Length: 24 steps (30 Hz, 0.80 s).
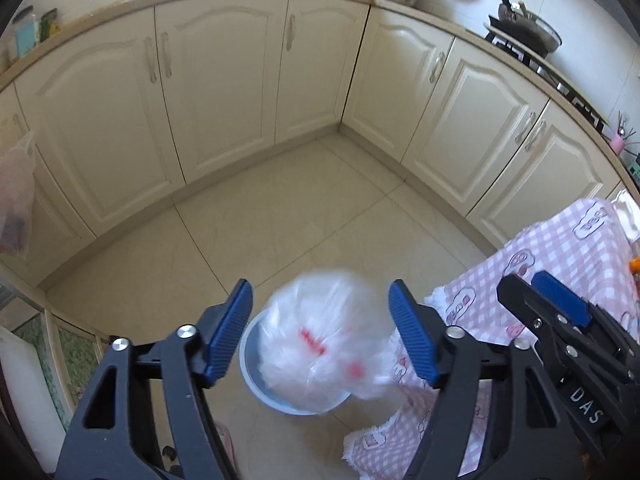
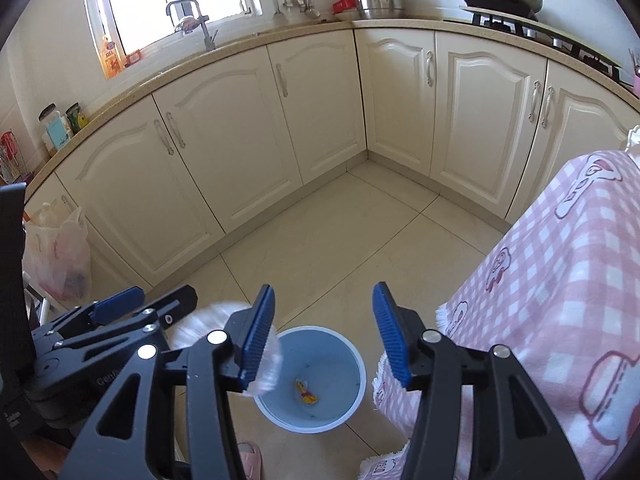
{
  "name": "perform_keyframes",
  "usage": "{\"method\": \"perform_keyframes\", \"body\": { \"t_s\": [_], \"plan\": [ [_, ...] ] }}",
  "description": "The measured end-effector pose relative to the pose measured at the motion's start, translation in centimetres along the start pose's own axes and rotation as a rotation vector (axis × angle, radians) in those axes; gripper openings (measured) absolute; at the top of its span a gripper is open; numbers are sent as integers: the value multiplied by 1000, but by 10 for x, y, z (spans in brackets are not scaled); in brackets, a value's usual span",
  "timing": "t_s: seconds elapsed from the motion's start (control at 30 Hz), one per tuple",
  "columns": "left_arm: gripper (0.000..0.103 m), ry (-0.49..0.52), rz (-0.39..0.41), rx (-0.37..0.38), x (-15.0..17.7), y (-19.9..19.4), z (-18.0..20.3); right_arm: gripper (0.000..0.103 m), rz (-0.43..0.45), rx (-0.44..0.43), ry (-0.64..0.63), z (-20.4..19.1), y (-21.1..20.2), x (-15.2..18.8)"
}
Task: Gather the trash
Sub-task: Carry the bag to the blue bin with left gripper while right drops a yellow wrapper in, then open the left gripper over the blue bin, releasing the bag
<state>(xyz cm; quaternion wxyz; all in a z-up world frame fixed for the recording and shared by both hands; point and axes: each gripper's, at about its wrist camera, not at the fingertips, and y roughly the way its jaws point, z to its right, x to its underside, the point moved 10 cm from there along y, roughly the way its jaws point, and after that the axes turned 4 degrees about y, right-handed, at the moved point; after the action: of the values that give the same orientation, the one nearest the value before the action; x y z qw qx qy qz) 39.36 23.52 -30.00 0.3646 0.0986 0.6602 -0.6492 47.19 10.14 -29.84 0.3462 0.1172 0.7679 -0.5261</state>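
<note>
Both the left gripper and right gripper gape, gripping nothing; the blurred plastic bag bears red print, seemingly unreadable, above the bin; "DAS" marks 1 gripper.

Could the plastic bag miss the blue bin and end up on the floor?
Maybe. The bag looks blurred between the open left gripper, its pads off it, right over the bin. It is puffy and nearly as wide as the rim, so it could catch there or drift onto the floor. The pink cloth hangs beside the bin; the bag might snag on it.
</note>
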Motion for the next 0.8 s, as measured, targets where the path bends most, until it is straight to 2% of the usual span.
{"method": "perform_keyframes", "body": {
  "t_s": [0.17,0.37,0.63,0.8],
  "plan": [
    [71,5,34,11,-6,-23,9,51,27,11,13,10,-24,-5],
    [72,43,112,78,-16,-72,39,52,98,27,42,27,-74,-13],
    [74,145,209,189,-17,-137,113,55,231,98,97,78,-167,-16],
    [74,233,216,274,-2,-158,175,57,280,165,152,130,-214,-4]
  ]
}}
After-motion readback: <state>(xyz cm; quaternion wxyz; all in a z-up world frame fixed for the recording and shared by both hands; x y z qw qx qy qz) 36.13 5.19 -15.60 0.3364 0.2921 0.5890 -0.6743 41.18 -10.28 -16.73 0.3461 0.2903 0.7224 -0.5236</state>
